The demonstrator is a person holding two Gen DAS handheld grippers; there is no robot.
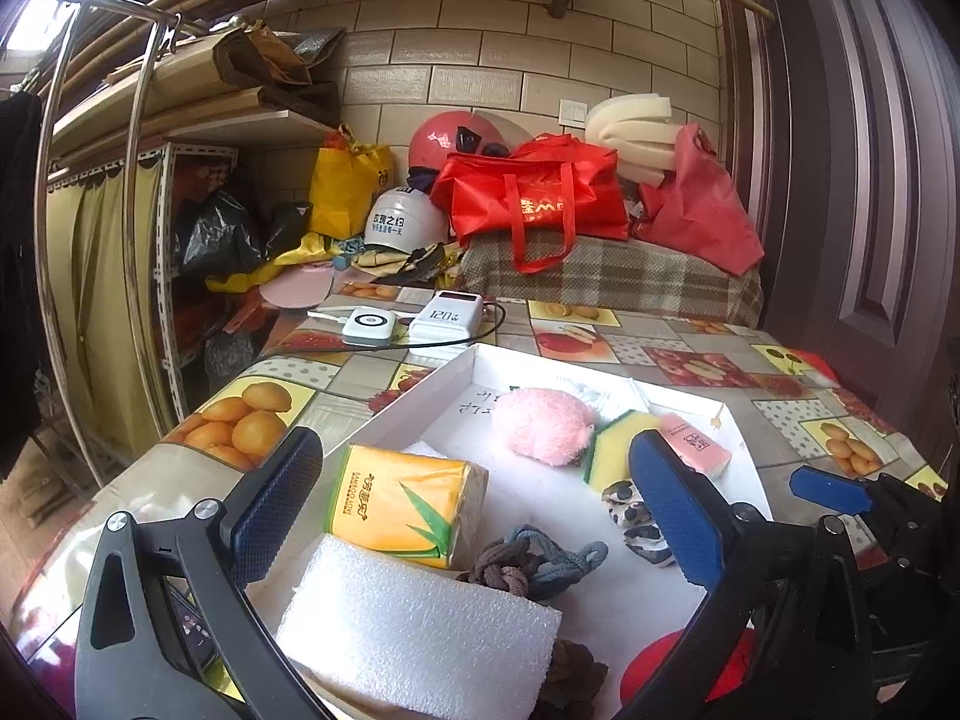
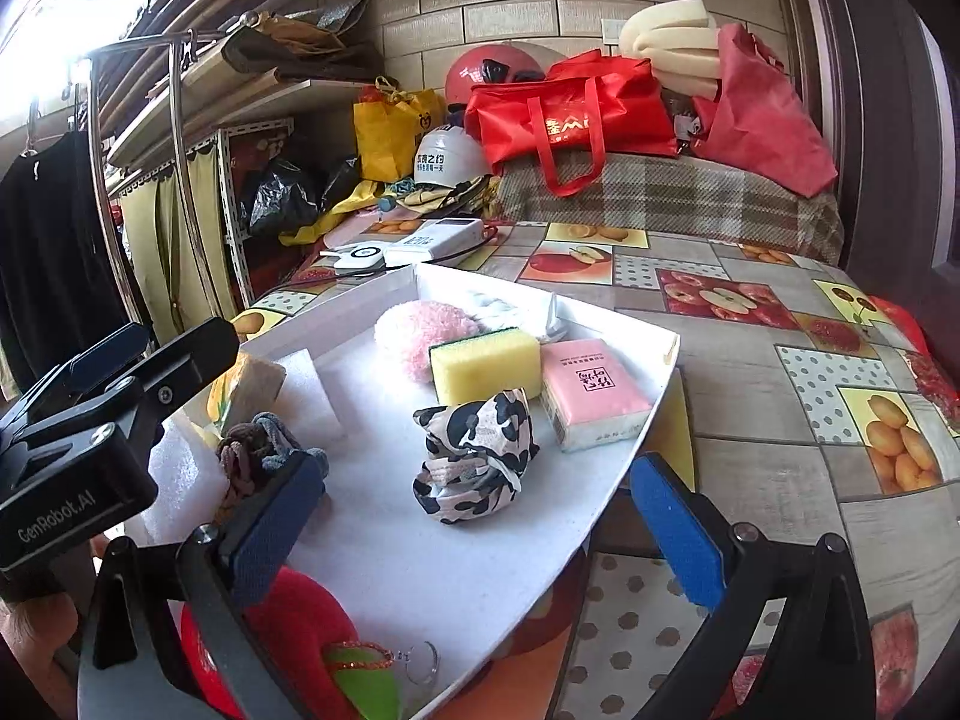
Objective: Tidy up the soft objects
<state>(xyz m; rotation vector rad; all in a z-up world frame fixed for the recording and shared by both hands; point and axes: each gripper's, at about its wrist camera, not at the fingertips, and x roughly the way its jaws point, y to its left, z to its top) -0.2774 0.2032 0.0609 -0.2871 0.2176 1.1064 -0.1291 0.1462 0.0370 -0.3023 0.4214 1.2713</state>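
Observation:
A white tray (image 2: 612,432) on the fruit-print table holds soft things: a pink fluffy pouf (image 2: 414,330), a yellow-green sponge (image 2: 486,363), a pink tissue pack (image 2: 591,396), a leopard-print scrunchie (image 2: 474,456), braided hair ties (image 1: 528,561), a yellow tissue pack (image 1: 402,504), a white foam block (image 1: 414,630) and a red plush (image 2: 288,618). My left gripper (image 1: 474,516) is open, hovering over the yellow tissue pack and hair ties. My right gripper (image 2: 480,540) is open and empty above the tray's near edge, just short of the scrunchie.
Two white power banks (image 1: 408,318) with a cable lie behind the tray. Red bags (image 1: 534,192), helmets (image 1: 402,228) and foam (image 1: 630,126) are piled on a plaid-covered box at the back. A shelf rack (image 1: 168,240) stands left, a door (image 1: 870,180) right.

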